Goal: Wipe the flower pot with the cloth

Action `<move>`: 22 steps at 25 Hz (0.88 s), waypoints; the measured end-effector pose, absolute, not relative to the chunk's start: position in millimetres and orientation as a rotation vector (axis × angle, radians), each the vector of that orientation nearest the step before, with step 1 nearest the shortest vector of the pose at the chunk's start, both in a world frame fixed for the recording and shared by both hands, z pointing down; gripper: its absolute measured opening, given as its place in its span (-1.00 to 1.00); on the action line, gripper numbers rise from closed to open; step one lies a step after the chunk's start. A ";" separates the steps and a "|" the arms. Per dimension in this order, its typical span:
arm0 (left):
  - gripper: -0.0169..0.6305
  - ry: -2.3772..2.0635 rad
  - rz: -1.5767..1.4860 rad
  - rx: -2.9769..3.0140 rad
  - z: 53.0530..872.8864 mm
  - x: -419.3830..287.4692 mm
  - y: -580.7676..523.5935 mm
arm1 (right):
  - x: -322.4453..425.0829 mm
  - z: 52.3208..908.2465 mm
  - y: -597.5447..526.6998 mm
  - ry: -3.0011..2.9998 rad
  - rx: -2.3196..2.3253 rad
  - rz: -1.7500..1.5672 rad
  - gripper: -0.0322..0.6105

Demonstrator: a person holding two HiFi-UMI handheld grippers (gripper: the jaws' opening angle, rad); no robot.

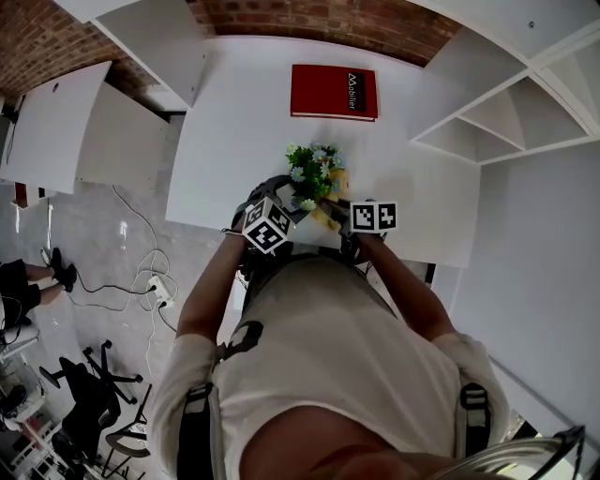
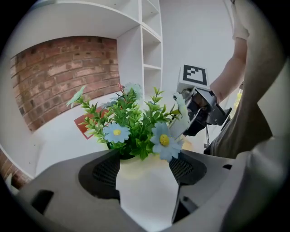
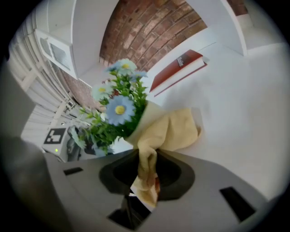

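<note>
A cream flower pot (image 2: 144, 183) with green leaves and blue daisies (image 2: 136, 129) stands near the front edge of the white table (image 1: 244, 122). My left gripper (image 2: 145, 168) is shut on the pot, its pads against both sides. My right gripper (image 3: 147, 171) is shut on a yellow cloth (image 3: 174, 131), which is bunched against the pot's side (image 3: 151, 110) just under the rim. In the head view both grippers flank the flowers (image 1: 314, 173), the left gripper (image 1: 284, 211) and the right gripper (image 1: 343, 221), with the cloth (image 1: 328, 217) between them. The pot's base is hidden.
A red book (image 1: 334, 91) lies flat at the back of the table, before the brick wall (image 1: 309, 19). White shelving (image 1: 506, 103) stands on the right. Left of the table are cables (image 1: 141, 272) on the floor and black chairs (image 1: 94, 384).
</note>
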State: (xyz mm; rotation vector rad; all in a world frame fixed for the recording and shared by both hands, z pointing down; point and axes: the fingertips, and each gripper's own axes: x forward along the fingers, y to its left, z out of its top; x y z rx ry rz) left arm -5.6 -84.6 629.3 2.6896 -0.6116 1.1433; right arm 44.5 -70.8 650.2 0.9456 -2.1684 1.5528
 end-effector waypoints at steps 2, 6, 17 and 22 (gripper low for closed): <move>0.08 -0.602 1.118 2.689 628.1 -1.8 -76.9 | 43.7 629.0 -76.4 -2.231 0.962 1.565 -0.59; 0.07 -0.565 1.075 2.687 627.3 6.8 -60.5 | 44.5 609.6 -80.9 -2.298 0.992 1.541 -0.58; 0.07 -0.602 1.119 2.659 624.3 -12.6 -79.4 | 55.4 681.0 -57.9 -2.065 1.038 1.487 -0.58; 0.07 -0.641 1.143 2.671 633.1 -12.7 -79.3 | 55.4 684.2 -56.8 -2.074 1.013 1.482 -0.59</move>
